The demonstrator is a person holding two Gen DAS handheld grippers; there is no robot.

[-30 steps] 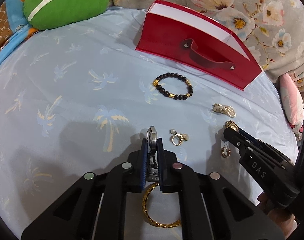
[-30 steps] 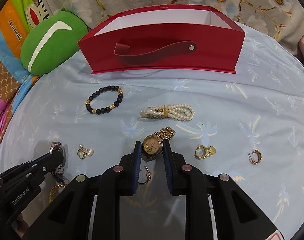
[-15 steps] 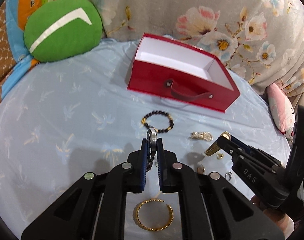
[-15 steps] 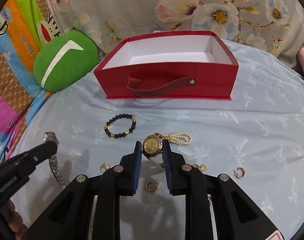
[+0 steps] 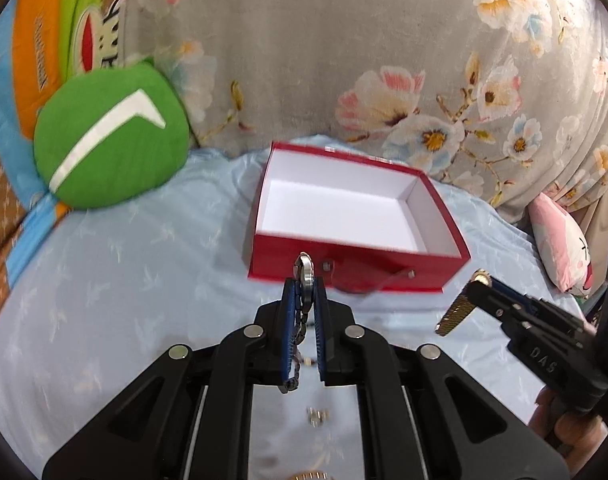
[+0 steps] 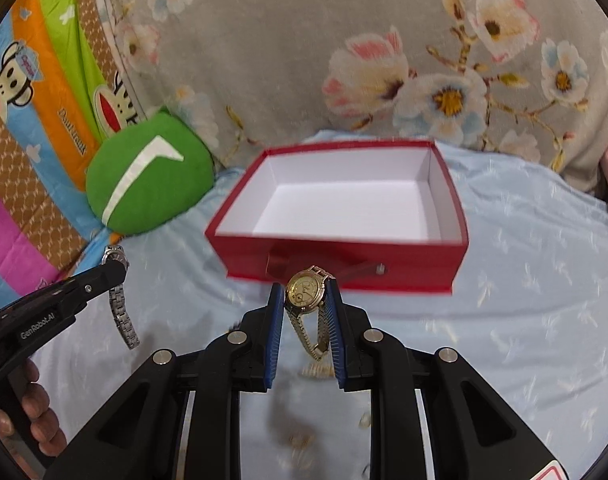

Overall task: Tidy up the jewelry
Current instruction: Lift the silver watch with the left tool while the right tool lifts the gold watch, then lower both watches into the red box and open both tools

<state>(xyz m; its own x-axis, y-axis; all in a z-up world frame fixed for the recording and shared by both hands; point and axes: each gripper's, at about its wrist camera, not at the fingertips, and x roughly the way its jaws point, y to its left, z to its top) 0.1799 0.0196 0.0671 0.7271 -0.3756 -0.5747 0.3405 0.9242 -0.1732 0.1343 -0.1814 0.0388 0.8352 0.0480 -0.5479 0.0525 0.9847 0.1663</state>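
An open red box [image 5: 355, 264] with a white inside [image 6: 343, 208] and a strap handle stands on the pale blue sheet. My left gripper [image 5: 304, 284] is shut on a silver watch [image 5: 304, 274], held in the air short of the box's front wall; it also shows in the right wrist view [image 6: 118, 300], band hanging. My right gripper [image 6: 305, 292] is shut on a gold watch [image 6: 305, 290], also raised before the front wall; its gold band [image 5: 457, 312] shows in the left wrist view. Small gold pieces [image 6: 315, 370] lie blurred on the sheet below.
A green round cushion [image 5: 108, 148] lies left of the box. A floral grey blanket [image 6: 343, 60] rises behind it. A pink pillow [image 5: 559, 240] sits at the right. A colourful cartoon cloth [image 6: 32, 100] is at the far left.
Both grippers have risen from the sheet with their watches and moved toward the red box. The bracelets and earrings have dropped out of view below.
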